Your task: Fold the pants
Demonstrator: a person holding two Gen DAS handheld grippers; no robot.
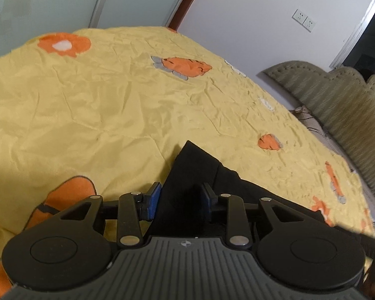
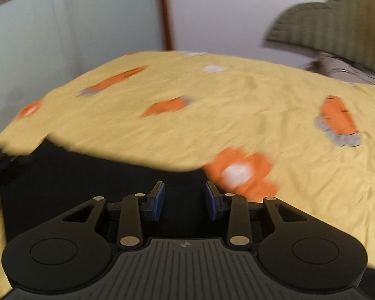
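Black pants point(image 1: 195, 165) lie on a yellow bedspread point(image 1: 100, 105) printed with orange carrots. In the left wrist view a folded corner of them points away from me. My left gripper point(image 1: 182, 190) is just above that fabric with its blue pads apart, and nothing is pinched between them. In the blurred right wrist view the pants point(image 2: 87, 175) spread as a dark sheet across the lower left. My right gripper point(image 2: 185, 192) stands open over their near edge, beside an orange flower print point(image 2: 240, 172). A dark tool tip with some blue point(image 2: 2, 160) shows at the left edge.
A padded olive headboard point(image 1: 342, 100) rises at the right side of the bed and is also in the right wrist view point(image 2: 325, 22). Pale wardrobe doors point(image 1: 50, 2) and a white wall with sockets point(image 1: 303, 20) stand behind. The bedspread point(image 2: 225, 105) stretches far beyond the pants.
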